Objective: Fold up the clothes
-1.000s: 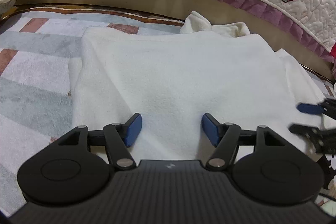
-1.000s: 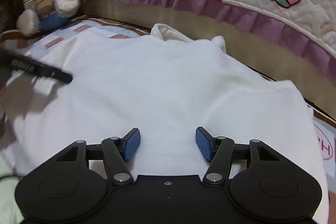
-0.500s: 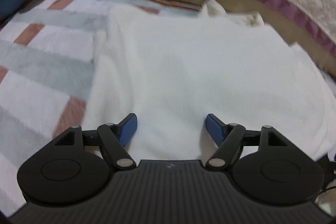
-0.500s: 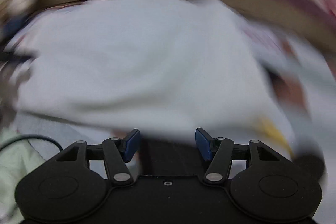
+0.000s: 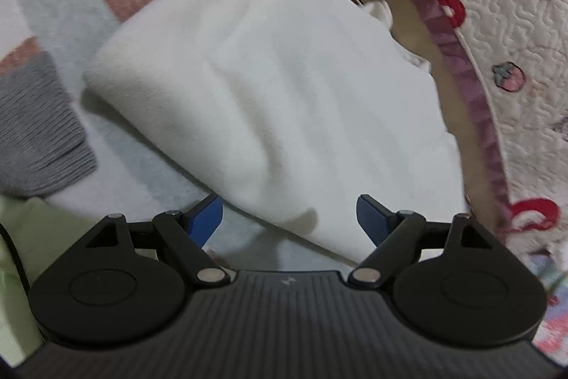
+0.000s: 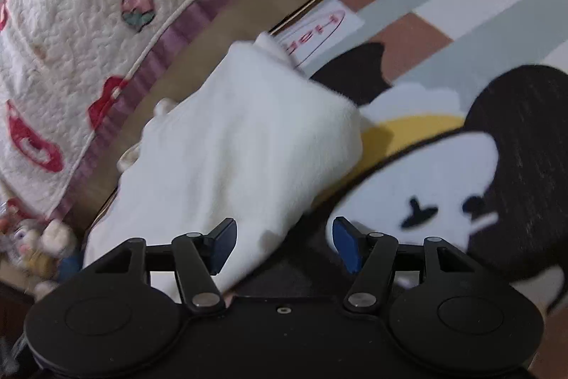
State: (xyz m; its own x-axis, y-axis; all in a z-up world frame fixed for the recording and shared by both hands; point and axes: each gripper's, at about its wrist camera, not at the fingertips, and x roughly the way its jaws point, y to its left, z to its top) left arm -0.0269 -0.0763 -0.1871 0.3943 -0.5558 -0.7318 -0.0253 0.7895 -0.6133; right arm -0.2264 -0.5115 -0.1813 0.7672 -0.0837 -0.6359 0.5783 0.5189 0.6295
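Observation:
A folded white fleece garment (image 5: pixel 277 87) lies on a striped mat beside the bed. My left gripper (image 5: pixel 289 217) hovers at its near edge, rolled to one side, its jaws opening, and the cloth's edge lies between the blue pads without being pressed. In the right wrist view the same white garment (image 6: pixel 241 158) runs up toward the bed. My right gripper (image 6: pixel 284 242) stands open over its lower corner, where the cloth passes between the pads untouched. Neither gripper shows in the other's view.
A grey knit garment (image 5: pixel 35 126) and a pale green cloth (image 5: pixel 21 237) lie at the left. A quilted bedspread (image 5: pixel 504 23) with a purple frill hangs along one side. A black, white and yellow cartoon rug (image 6: pixel 461 173) and a plush toy (image 6: pixel 39 247) are nearby.
Both grippers have pulled back from over the middle of the white garment to its edges and rolled sideways. The left jaws have spread wider. The right gripper is gone from the left view.

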